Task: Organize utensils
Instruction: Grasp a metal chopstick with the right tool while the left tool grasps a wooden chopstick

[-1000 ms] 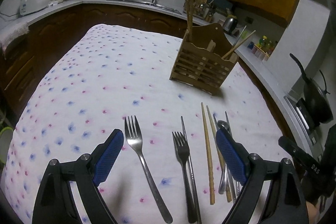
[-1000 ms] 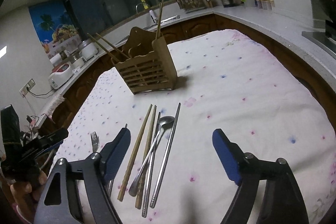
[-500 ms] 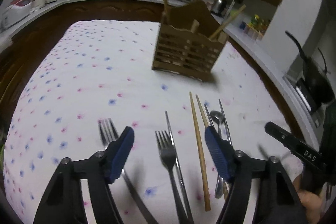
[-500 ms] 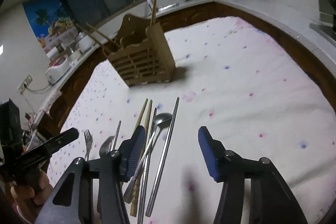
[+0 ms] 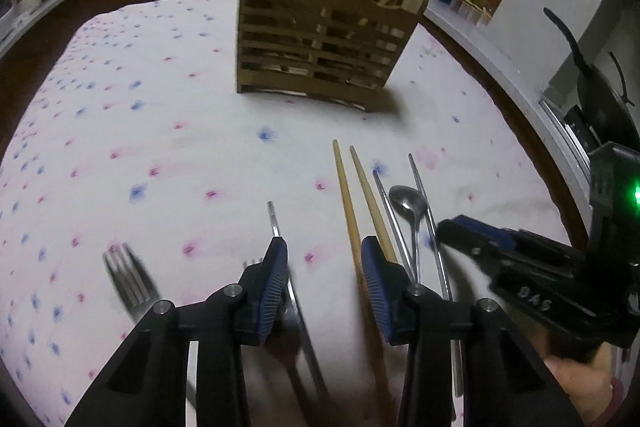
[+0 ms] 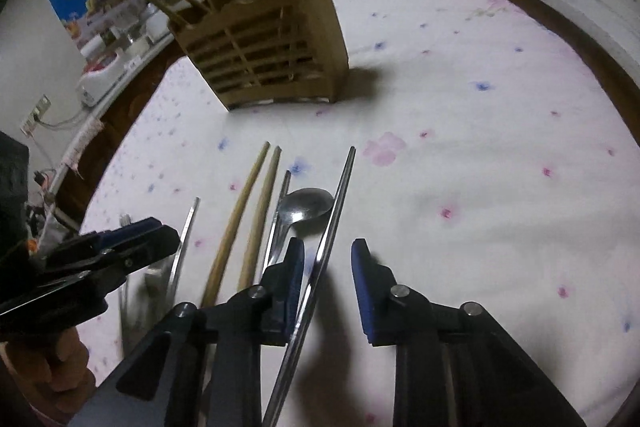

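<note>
While closing: left gripper (image 5: 324, 281) half-open around a metal chopstick (image 5: 280, 247), right gripper (image 6: 327, 283) narrower, astride another (image 6: 334, 219).

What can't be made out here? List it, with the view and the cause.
- Wooden holder, left wrist view: what stands low inside is hidden by its slats.
- Second fork, left wrist view: mostly hidden behind the left tongs, which are closing.
- Steel chopstick, right wrist view: lower end cut off by the bottom edge, between the closing right tongs.

Each gripper (image 5: 324, 279) is built from black arms with silver screws and ribbed blue pads (image 5: 272, 291); white letters (unreadable) and a green light (image 5: 635, 193) are seen.
</note>
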### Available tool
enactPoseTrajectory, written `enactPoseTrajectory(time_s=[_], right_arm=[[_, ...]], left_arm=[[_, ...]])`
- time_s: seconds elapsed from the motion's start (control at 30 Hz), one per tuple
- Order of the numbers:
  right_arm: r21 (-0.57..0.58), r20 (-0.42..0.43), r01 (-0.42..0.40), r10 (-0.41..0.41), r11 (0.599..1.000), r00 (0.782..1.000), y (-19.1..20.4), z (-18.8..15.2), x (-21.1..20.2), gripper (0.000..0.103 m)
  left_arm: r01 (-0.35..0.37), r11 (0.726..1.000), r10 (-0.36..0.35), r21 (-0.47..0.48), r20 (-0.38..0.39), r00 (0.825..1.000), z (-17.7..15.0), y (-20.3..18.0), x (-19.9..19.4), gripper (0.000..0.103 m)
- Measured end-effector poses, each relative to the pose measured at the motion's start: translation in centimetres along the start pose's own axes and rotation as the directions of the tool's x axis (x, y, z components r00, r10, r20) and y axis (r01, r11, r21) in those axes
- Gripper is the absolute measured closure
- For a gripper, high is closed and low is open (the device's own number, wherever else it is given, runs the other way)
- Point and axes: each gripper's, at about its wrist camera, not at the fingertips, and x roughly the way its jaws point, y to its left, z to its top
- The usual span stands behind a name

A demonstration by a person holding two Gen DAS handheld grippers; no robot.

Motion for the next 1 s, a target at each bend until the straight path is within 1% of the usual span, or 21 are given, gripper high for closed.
enactPoseTrajectory(time_s=[0.07, 0.13, 0.2, 0.27, 0.3, 0.33, 0.37, 0.4, 0.47, 0.5, 0.6, 0.67, 0.7, 0.8, 0.83, 0.97, 1.0], right_arm=[[-0.012, 0.000, 0.009, -0.009, 1.000, 1.000, -0.1, 0.2, 0.4, 0.084], [-0.019, -0.004, 0.012, -0.013, 1.000, 1.000, -0.2, 0.6, 0.6, 0.085], [-0.028, -0.009, 0.019, -0.019, 0.999, 1.000, -0.2, 0.8, 0.7, 0.090], [-0.038, -0.016, 0.018, -0.019, 0.999, 1.000, -0.3, 1.1, 0.9, 0.091], [-0.043, -0.022, 0.013, -0.014, 0.999, 1.000, -0.5, 1.1, 0.9, 0.095], [-0.051, -0.028, 0.016, -0.018, 0.999, 0.999, -0.5, 1.2, 0.8, 0.096], [-0.059, -0.032, 0.018, -0.020, 0.998, 0.999, -0.6, 1.2, 0.7, 0.096], [-0.066, -0.037, 0.022, -0.024, 0.998, 0.999, -0.8, 1.1, 0.6, 0.096], [-0.073, -0.043, 0.037, -0.040, 0.997, 0.998, -1.1, 1.0, 0.3, 0.096], [-0.072, -0.046, 0.040, -0.043, 0.997, 0.998, -1.3, 1.0, 0.2, 0.096], [-0.041, -0.057, 0.020, -0.022, 0.999, 0.998, -2.0, 1.4, 0.3, 0.096], [-0.034, -0.051, 0.040, -0.042, 0.999, 0.998, -2.0, 1.9, 0.5, 0.095], [-0.028, -0.048, 0.048, -0.049, 0.998, 0.998, -2.0, 2.2, 0.7, 0.092], [-0.006, -0.049, 0.049, -0.049, 0.999, 0.998, -2.2, 3.1, 1.3, 0.092], [-0.004, -0.049, 0.053, -0.053, 0.999, 0.997, -2.2, 3.3, 1.4, 0.092], [-0.027, -0.041, 0.068, -0.069, 0.997, 0.997, -1.8, 3.4, 1.8, 0.091], [-0.038, -0.038, 0.074, -0.075, 0.997, 0.996, -1.7, 3.3, 1.8, 0.090]], left_arm=[[-0.001, 1.000, 0.001, 0.009, -0.010, 1.000, 0.5, -0.3, 1.0, 0.066], [-0.001, 1.000, 0.002, 0.023, -0.029, 1.000, 1.2, -0.7, 2.2, 0.068], [-0.009, 0.999, 0.011, 0.040, -0.042, 0.999, 1.8, -1.1, 3.2, 0.069], [-0.011, 0.998, 0.014, 0.057, -0.051, 0.999, 2.3, -1.5, 4.0, 0.070], [-0.012, 0.997, 0.016, 0.070, -0.061, 0.998, 2.5, -1.7, 4.6, 0.070], [-0.013, 0.996, 0.020, 0.085, -0.076, 0.997, 2.7, -2.0, 5.2, 0.071], [-0.013, 0.995, 0.022, 0.097, -0.091, 0.996, 2.8, -2.1, 5.8, 0.072], [-0.017, 0.994, 0.027, 0.111, -0.093, 0.995, 2.8, -2.3, 6.0, 0.072], [-0.034, 0.989, 0.047, 0.146, -0.092, 0.995, 2.9, -2.6, 6.3, 0.077], [-0.034, 0.988, 0.050, 0.153, -0.098, 0.994, 2.9, -2.5, 6.3, 0.078], [-0.017, 0.990, 0.033, 0.141, -0.112, 0.993, 3.2, -2.2, 6.6, 0.078], [-0.023, 0.990, 0.039, 0.141, -0.117, 0.992, 3.6, -2.3, 6.8, 0.078], [-0.029, 0.989, 0.047, 0.146, -0.119, 0.992, 3.8, -2.5, 7.1, 0.078], [-0.044, 0.985, 0.064, 0.164, -0.120, 0.991, 4.3, -3.1, 7.6, 0.078], [-0.045, 0.985, 0.066, 0.167, -0.124, 0.990, 4.5, -3.2, 7.8, 0.079], [-0.065, 0.982, 0.085, 0.178, -0.108, 0.991, 4.6, -3.6, 8.1, 0.095], [-0.066, 0.982, 0.085, 0.179, -0.102, 0.991, 4.5, -3.6, 8.2, 0.096]])
